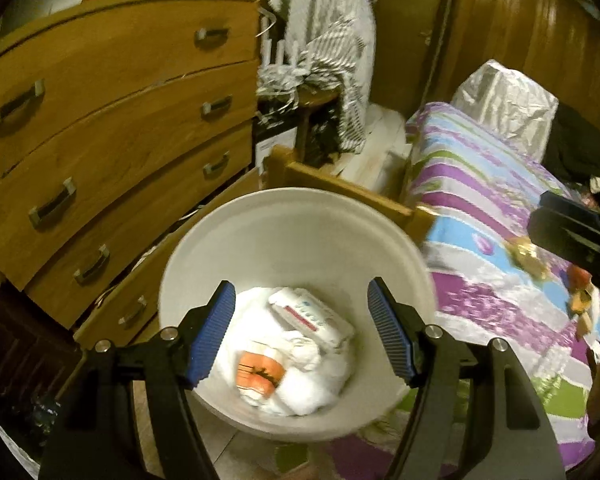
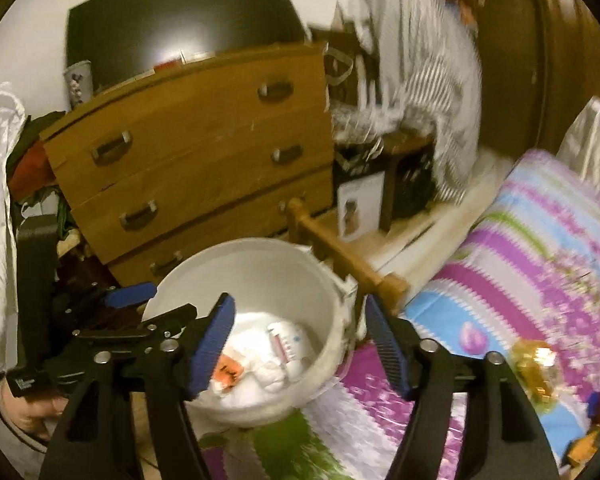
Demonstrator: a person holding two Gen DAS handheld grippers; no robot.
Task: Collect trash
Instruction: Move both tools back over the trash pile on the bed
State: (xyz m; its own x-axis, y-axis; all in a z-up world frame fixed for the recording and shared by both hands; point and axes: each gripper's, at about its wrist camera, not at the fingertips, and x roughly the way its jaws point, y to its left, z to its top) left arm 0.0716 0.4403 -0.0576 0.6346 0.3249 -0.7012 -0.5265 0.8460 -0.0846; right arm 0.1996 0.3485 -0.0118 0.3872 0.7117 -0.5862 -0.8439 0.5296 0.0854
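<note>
Both grippers hang with jaws parted and empty above a white bin [image 1: 300, 216] wedged between a wooden dresser [image 1: 112, 128] at ten o'clock and a striped bed [image 1: 500, 216] at three. The left gripper [image 1: 302, 332] frames crumpled white trash [image 1: 300, 360] in the bin; the right gripper [image 2: 298, 346] straddles the bin's rim, apparently not touching it.

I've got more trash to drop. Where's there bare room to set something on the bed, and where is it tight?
Free: the striped bedspread between the wooden bed rail and the yellow wrapper. Crowded: the corner with the wrapper and small toys, and the gap between the white bin and the dresser. The bin itself has room above the crumpled trash.
</note>
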